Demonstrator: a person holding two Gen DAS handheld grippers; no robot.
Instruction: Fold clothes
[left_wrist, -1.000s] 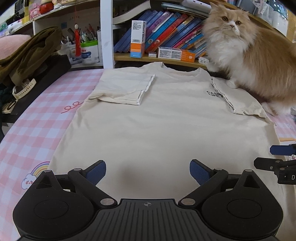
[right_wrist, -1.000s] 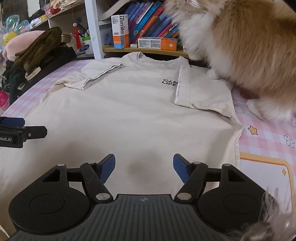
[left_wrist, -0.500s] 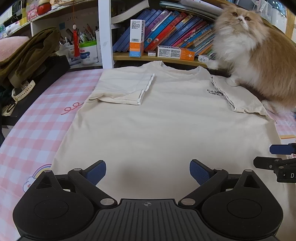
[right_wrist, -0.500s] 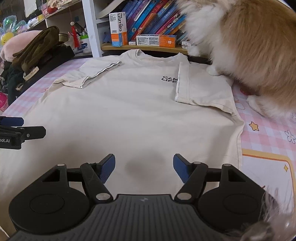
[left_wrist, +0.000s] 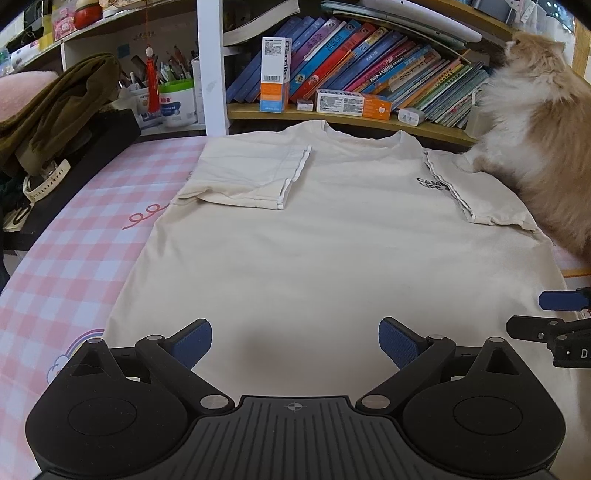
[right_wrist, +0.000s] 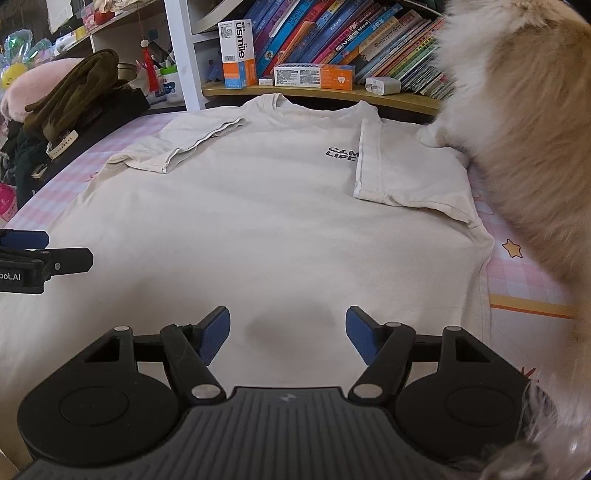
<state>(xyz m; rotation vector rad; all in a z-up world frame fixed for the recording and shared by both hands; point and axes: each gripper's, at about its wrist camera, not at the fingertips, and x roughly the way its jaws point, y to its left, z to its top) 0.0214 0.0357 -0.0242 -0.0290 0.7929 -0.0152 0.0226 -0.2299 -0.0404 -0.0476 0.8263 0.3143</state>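
A cream T-shirt (left_wrist: 325, 236) (right_wrist: 266, 221) lies flat on the pink checked sheet, collar at the far side, with both sleeves folded inward onto the chest. A small dark print shows beside the right sleeve. My left gripper (left_wrist: 295, 341) hovers open over the near hem, nothing between its blue pads. My right gripper (right_wrist: 288, 332) is open too, above the hem further right, and its fingers (left_wrist: 546, 314) show at the right edge of the left wrist view. The left gripper's fingers (right_wrist: 40, 254) show at the left edge of the right wrist view.
A long-haired ginger and white cat (left_wrist: 539, 140) (right_wrist: 517, 129) stands at the right with a paw on the shirt's right shoulder. A bookshelf (left_wrist: 351, 122) with books and boxes runs behind. Dark clothes (left_wrist: 55, 107) are piled at the far left.
The cat has turned its head away toward the shelf and shifted right. Both grippers have stayed where they were, still open.
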